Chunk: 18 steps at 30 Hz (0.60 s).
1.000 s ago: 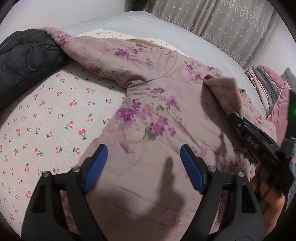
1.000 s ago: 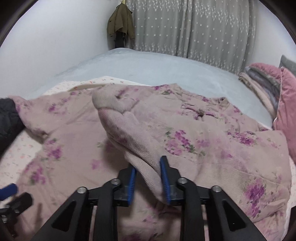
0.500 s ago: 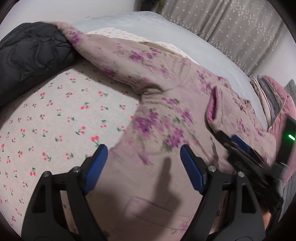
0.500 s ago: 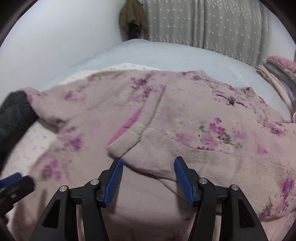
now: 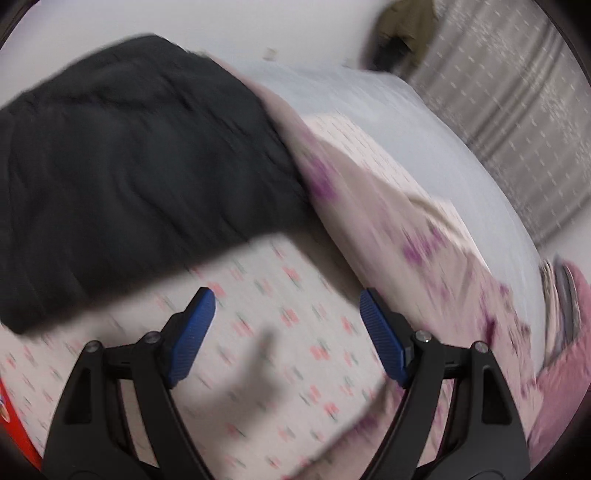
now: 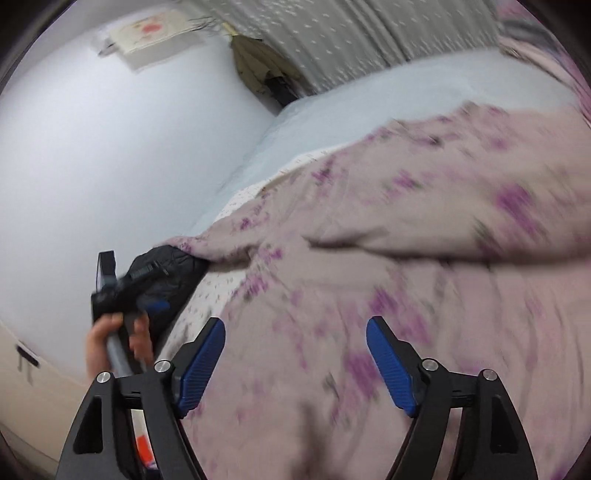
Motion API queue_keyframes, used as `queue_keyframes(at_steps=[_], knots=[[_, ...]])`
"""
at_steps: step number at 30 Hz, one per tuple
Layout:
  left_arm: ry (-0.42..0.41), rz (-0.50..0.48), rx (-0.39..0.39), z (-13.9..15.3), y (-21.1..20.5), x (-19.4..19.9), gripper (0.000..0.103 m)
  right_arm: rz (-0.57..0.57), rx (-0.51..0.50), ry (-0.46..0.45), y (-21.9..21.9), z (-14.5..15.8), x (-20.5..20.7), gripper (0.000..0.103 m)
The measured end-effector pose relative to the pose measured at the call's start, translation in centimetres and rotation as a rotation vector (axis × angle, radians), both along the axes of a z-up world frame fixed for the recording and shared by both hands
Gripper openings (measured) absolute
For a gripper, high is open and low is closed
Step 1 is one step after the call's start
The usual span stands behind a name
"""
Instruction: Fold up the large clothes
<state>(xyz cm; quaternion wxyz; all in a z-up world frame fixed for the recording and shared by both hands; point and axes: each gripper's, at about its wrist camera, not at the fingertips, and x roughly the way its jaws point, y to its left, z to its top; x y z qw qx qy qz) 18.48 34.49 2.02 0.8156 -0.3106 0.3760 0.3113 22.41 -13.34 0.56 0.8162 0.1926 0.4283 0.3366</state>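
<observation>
A large mauve garment with purple flowers (image 6: 424,258) lies spread on the bed, one sleeve folded across its body (image 6: 461,236). Its other sleeve (image 5: 351,192) runs out toward the black quilted jacket. My right gripper (image 6: 295,358) is open and empty above the garment's lower body. My left gripper (image 5: 286,332) is open and empty over the cherry-print sheet (image 5: 277,350), left of the garment. The left gripper also shows in the right wrist view (image 6: 122,291), held in a hand. Both views are motion-blurred.
A black quilted jacket (image 5: 129,177) lies on the bed's left side, under the sleeve's end. A pale blue blanket (image 5: 424,140) covers the far bed. Pink bedding (image 5: 569,369) is stacked at right. Curtains (image 6: 332,33) and a hanging coat (image 6: 258,66) stand behind.
My right gripper opened and let go of the sleeve, which now lies folded across the garment. My left gripper swung left, off the garment and over the sheet toward the black jacket.
</observation>
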Motion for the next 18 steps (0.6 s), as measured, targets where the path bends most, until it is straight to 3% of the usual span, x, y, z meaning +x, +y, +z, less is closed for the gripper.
queue_keyframes(at_steps=[3,9,18], knots=[[0.04,0.035,0.051,0.8,4.1,1.0,0.081,-0.072,0.025,0.025,-4.0,-1.0,-1.3,0.083],[0.089,0.115,0.103,1.9,13.7,4.2,0.081,-0.267,-0.123,-0.021,-8.3,-2.9,-1.3,0.084],[0.034,0.126,0.081,1.6,17.2,6.6,0.081,-0.297,-0.247,-0.039,-9.0,-3.5,-0.8,0.084]])
